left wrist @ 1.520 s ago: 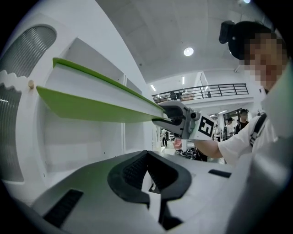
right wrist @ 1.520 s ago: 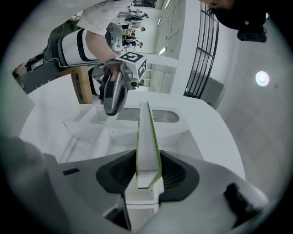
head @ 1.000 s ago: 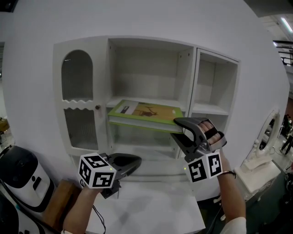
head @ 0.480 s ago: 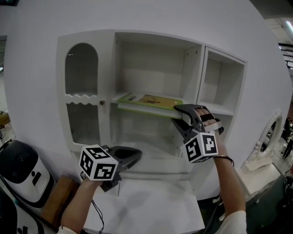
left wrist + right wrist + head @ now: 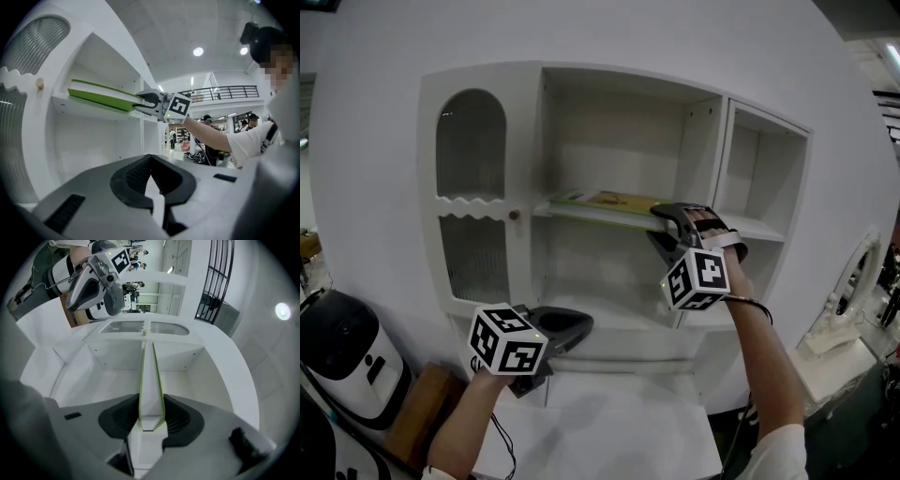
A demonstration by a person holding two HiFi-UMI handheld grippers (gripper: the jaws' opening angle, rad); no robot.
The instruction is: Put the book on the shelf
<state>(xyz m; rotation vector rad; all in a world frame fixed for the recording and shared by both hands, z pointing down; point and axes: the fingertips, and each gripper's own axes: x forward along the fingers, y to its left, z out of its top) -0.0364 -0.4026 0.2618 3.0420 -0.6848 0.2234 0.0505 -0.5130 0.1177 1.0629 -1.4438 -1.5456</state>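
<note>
Thin green-covered book w/ white page edges [image 5: 602,200] is in the centre bay of the white wooden cabinet [image 5: 705,131], lying flat along the middle shelf board [image 5: 60,100]. Its near edge sticks out past the front.

The right gripper [image 5: 661,230] is clamped on that near edge. The right gripper view shows both dark pads pressed on the covers, w/ the book running straight away from the jaws. The left gripper [image 5: 567,330] hangs low in front of the cabinet's bottom bay, jaws drawn together, nothing btwn them.

Handling, as a guess:
- It looks light and fairly stiff, since it stays flat though held at one end only.
- The cover seems smooth, maybe glossy, so it could slide in the pads if pushed hard.
- A grip at one edge means leverage, so the far end may droop or swing.
- Best hold is mid-edge, pads well onto the cover, not the very rim.

Hard to make out:
- Whether the underside rests on the board or floats just above it.
- How deep the far end sits.
- The cover print, too small to read.
</note>
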